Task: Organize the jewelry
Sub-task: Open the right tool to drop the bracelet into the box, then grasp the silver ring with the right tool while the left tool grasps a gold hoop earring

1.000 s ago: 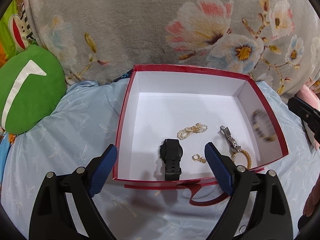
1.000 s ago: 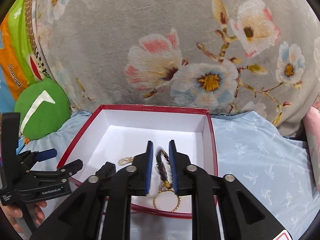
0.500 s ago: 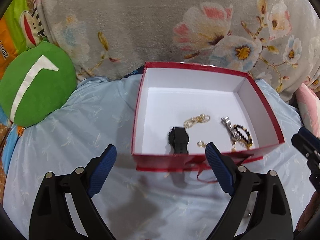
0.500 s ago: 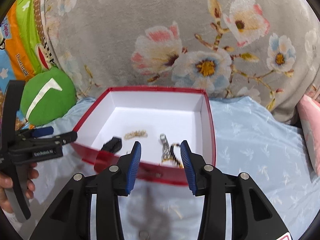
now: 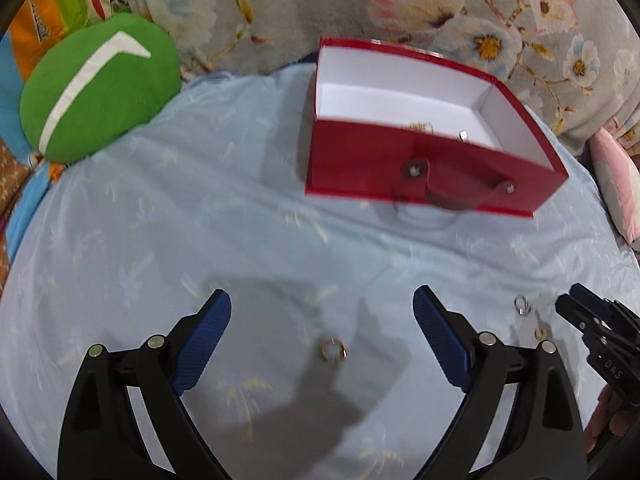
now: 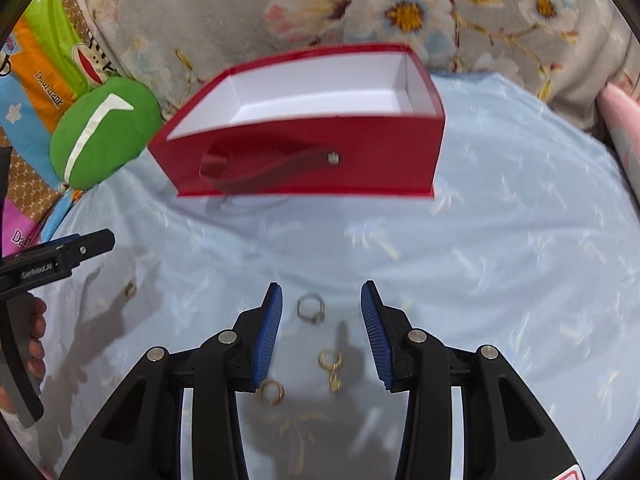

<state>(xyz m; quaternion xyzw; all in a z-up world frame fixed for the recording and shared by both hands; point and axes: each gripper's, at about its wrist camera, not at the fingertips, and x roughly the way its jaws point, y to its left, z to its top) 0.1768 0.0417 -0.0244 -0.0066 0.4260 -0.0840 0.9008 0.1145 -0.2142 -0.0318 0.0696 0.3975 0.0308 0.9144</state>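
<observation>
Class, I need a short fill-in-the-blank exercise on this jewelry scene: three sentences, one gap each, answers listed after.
1. The open box is white inside and ____ outside.
2. The rings, such as the silver ring, lie on a light ____ sheet.
3. The round cushion left of the box is ____ with a white stripe.

Missing words: red; blue; green

A green cushion [image 5: 96, 88] lies on the pale blue sheet [image 5: 200, 240], beside a floral blanket [image 5: 440, 8].

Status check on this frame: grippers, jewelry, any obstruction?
Left gripper open, empty. Right gripper open, empty over silver ring. Gold rings loose on blue sheet. Red box unobstructed.
</observation>
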